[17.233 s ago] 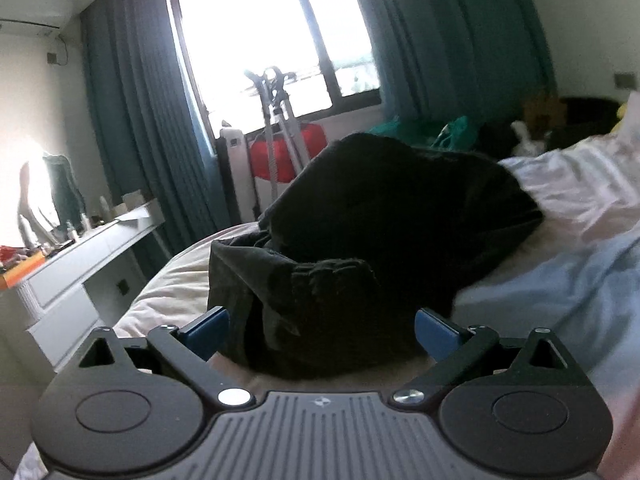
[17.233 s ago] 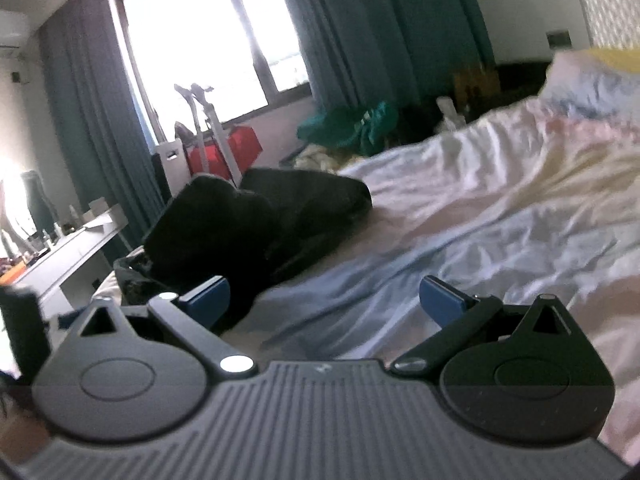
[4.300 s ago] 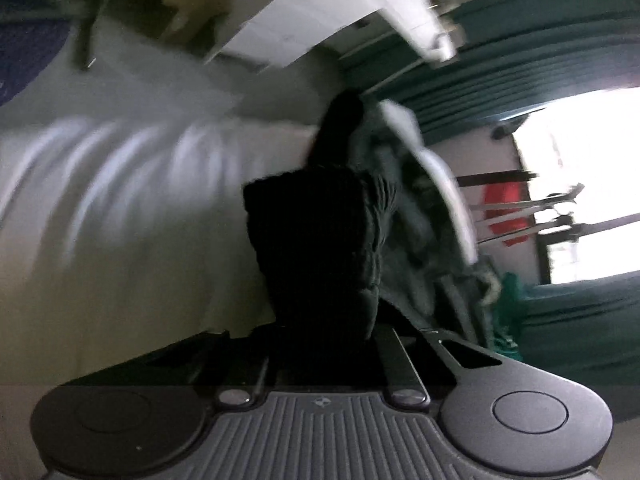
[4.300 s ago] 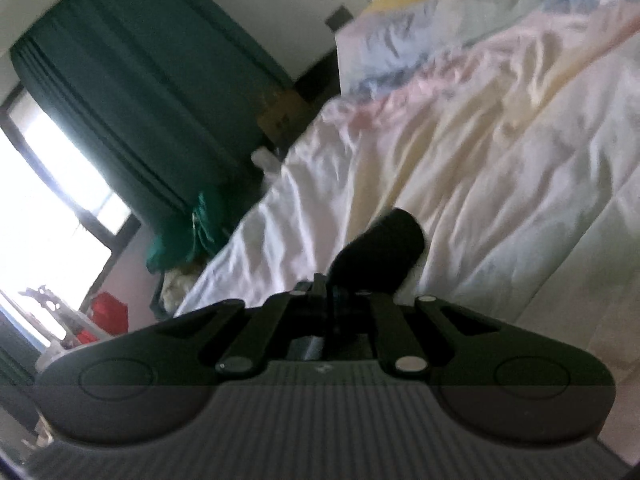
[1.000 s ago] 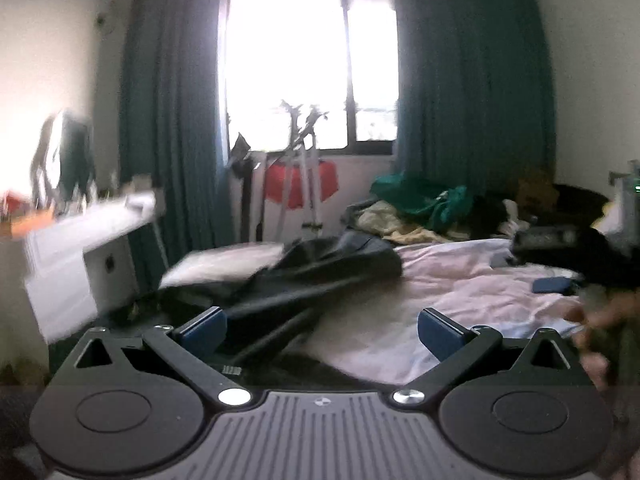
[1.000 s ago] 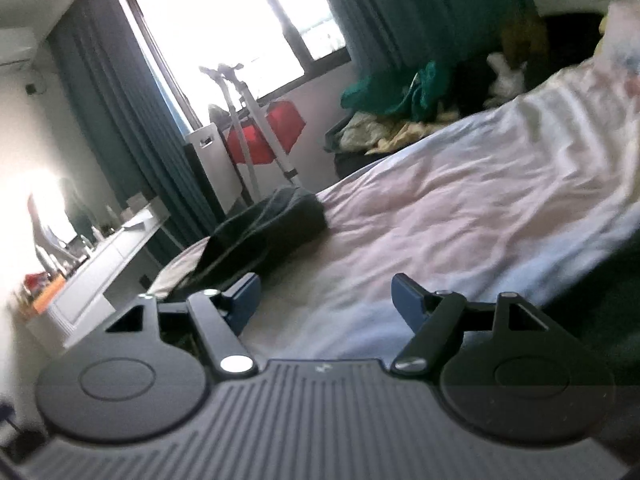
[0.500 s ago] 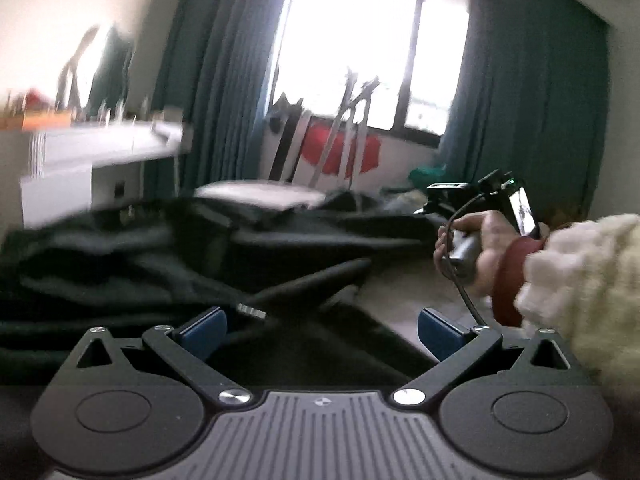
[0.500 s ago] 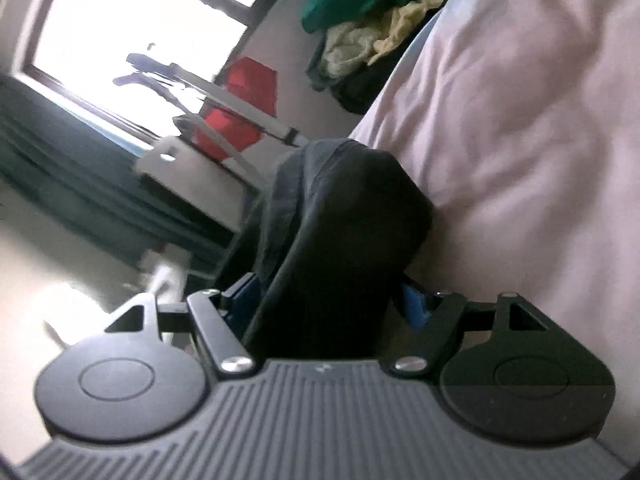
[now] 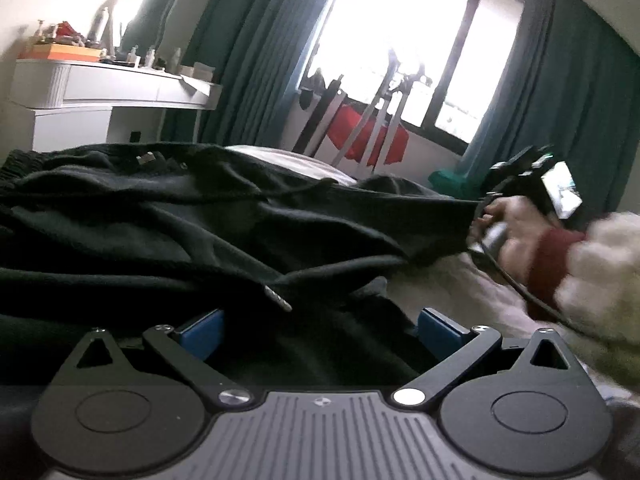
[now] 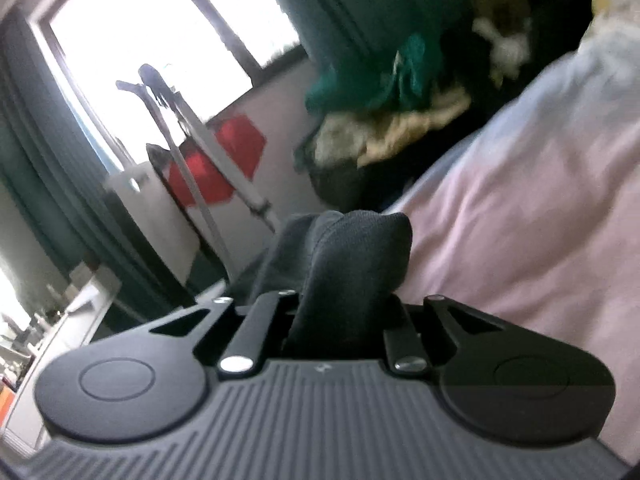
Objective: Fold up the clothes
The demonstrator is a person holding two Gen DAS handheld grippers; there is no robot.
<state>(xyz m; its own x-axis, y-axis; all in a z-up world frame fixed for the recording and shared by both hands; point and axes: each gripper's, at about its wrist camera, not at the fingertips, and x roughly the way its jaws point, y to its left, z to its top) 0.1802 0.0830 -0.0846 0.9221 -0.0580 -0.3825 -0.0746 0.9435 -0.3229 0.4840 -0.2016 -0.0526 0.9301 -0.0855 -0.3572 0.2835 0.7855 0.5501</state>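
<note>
A black garment (image 9: 168, 220) lies spread in folds over the bed, filling the left and middle of the left wrist view. My left gripper (image 9: 318, 330) is open low over its near edge, dark cloth lying between the blue pads (image 9: 202, 330). In the same view the right gripper (image 9: 520, 188), held by a hand (image 9: 516, 232) in a fluffy white sleeve, pinches the garment's far end at the right. In the right wrist view my right gripper (image 10: 340, 312) is shut on a bunched fold of the black garment (image 10: 352, 256) above the pink sheet (image 10: 520, 220).
A white dressing table (image 9: 100, 96) with bottles stands at the left. A drying rack with a red cloth (image 9: 368, 136) stands under the bright window between teal curtains. A pile of green and yellow clothes (image 10: 392, 100) lies beyond the bed.
My right gripper has shut on the fold of the black garment that sat between its open fingers. My left gripper has dropped lower over the near edge of the cloth and stays open.
</note>
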